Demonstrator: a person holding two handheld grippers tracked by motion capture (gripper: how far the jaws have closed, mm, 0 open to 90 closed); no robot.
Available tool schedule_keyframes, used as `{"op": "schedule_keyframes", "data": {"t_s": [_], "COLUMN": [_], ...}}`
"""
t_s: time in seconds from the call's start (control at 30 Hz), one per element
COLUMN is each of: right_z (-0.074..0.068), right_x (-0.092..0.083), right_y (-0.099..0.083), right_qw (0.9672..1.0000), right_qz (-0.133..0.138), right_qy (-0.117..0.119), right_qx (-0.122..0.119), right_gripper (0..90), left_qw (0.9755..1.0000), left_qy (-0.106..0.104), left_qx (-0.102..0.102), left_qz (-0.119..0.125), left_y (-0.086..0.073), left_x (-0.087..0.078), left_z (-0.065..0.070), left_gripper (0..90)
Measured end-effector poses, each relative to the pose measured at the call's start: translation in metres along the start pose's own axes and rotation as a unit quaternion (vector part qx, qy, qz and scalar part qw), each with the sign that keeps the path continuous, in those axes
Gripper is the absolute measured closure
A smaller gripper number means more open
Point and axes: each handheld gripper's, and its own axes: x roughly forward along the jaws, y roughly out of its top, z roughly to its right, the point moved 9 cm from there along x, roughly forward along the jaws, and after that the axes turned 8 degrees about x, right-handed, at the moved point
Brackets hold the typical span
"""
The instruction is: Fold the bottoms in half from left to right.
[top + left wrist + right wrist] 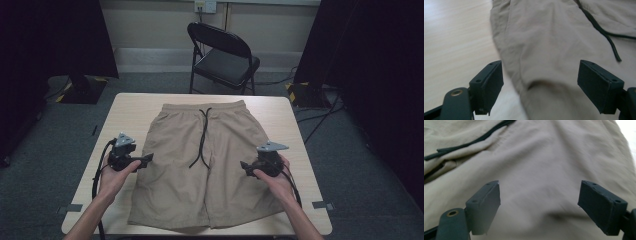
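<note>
Tan shorts (200,165) are laid flat mid-tabletop (130,107). Left tool (145,161) and right tool (245,166) are held open over the side edges, nothing gripped. Likely a fold: both edges should be pinched together, evenly.

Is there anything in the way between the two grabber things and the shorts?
Nothing visible. The tan shorts lie flat on the table. The left gripper and right gripper both hang open right over the cloth, with only bare fabric between their jaws. The black drawstring lies mid-shorts, off to the side.
</note>
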Motion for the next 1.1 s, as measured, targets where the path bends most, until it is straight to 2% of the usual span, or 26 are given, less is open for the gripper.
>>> {"op": "schedule_keyframes", "data": {"t_s": [0.03,0.07,0.1,0.13,0.17,0.2,0.27,0.3,0.37,0.43,0.53,0.57,0.6,0.63,0.67,0.73,0.8,0.93,1.03,1.1], "right_z": [-0.004,-0.009,-0.013,-0.015,-0.017,-0.017,-0.018,-0.018,-0.019,-0.020,-0.018,-0.016,-0.014,-0.013,-0.012,-0.010,-0.009,-0.002,0.004,0.009], "right_x": [0.005,0.010,0.016,0.020,0.024,0.030,0.039,0.043,0.051,0.056,0.057,0.056,0.054,0.054,0.053,0.051,0.048,0.040,0.036,0.032], "right_y": [0.002,0.003,0.005,0.008,0.009,0.011,0.011,0.010,0.003,-0.004,-0.009,-0.011,-0.012,-0.012,-0.013,-0.015,-0.017,-0.023,-0.025,-0.027], "right_qw": [1.0000,0.9999,0.9999,0.9998,0.9997,0.9996,0.9994,0.9994,0.9987,0.9983,0.9980,0.9981,0.9979,0.9978,0.9980,0.9982,0.9985,0.9985,0.9984,0.9985], "right_qz": [0.000,-0.004,-0.008,-0.008,-0.010,-0.012,-0.020,-0.025,-0.043,-0.051,-0.056,-0.058,-0.063,-0.064,-0.062,-0.058,-0.054,-0.054,-0.054,-0.054], "right_qy": [0.001,0.005,0.008,0.007,0.005,0.004,0.006,0.007,0.003,0.004,0.000,0.003,0.006,0.005,0.005,0.001,0.000,0.002,0.004,0.003], "right_qx": [-0.002,-0.008,-0.013,-0.018,-0.023,-0.027,-0.027,-0.025,-0.026,-0.028,-0.029,-0.021,-0.015,-0.016,-0.014,-0.011,-0.011,-0.011,-0.013,-0.013], "right_gripper": [17.1,16.8,16.8,16.8,16.9,17.0,18.0,18.0,17.4,17.7,17.1,16.9,16.9,16.9,16.9,17.0,17.0,17.0,17.0,17.0], "left_qw": [1.0000,0.9998,0.9994,0.9991,0.9986,0.9985,0.9984,0.9985,0.9976,0.9974,0.9974,0.9974,0.9967,0.9953,0.9955,0.9952,0.9952,0.9962,0.9964,0.9956], "left_qy": [0.007,0.006,-0.007,-0.013,-0.008,-0.008,-0.025,-0.022,-0.022,-0.025,-0.030,-0.032,-0.035,-0.036,-0.037,-0.036,-0.046,-0.042,-0.042,-0.049], "left_qx": [0.005,0.018,0.026,0.032,0.046,0.048,0.035,0.032,0.045,0.046,0.044,0.036,0.037,0.050,0.055,0.057,0.048,0.046,0.043,0.047], "left_qz": [0.006,-0.011,-0.021,-0.026,-0.026,-0.027,-0.036,-0.039,-0.049,-0.051,-0.050,-0.054,-0.063,-0.074,-0.067,-0.071,-0.071,-0.061,-0.059,-0.066], "left_y": [0.003,0.003,0.002,0.002,0.001,0.000,-0.007,-0.011,-0.019,-0.024,-0.029,-0.032,-0.035,-0.040,-0.039,-0.039,-0.041,-0.044,-0.045,-0.045], "left_x": [0.006,0.014,0.020,0.025,0.030,0.032,0.037,0.039,0.039,0.035,0.033,0.035,0.036,0.038,0.039,0.038,0.037,0.033,0.031,0.029], "left_z": [0.000,0.000,0.001,0.002,0.001,0.001,0.003,0.004,0.004,0.002,-0.001,-0.001,0.000,0.003,0.006,0.009,0.013,0.019,0.028,0.036], "left_gripper": [20.4,20.4,19.4,19.1,19.1,19.2,20.6,21.8,22.0,22.6,24.3,24.3,24.2,23.8,22.9,23.1,23.4,23.3,22.8,22.5]}}
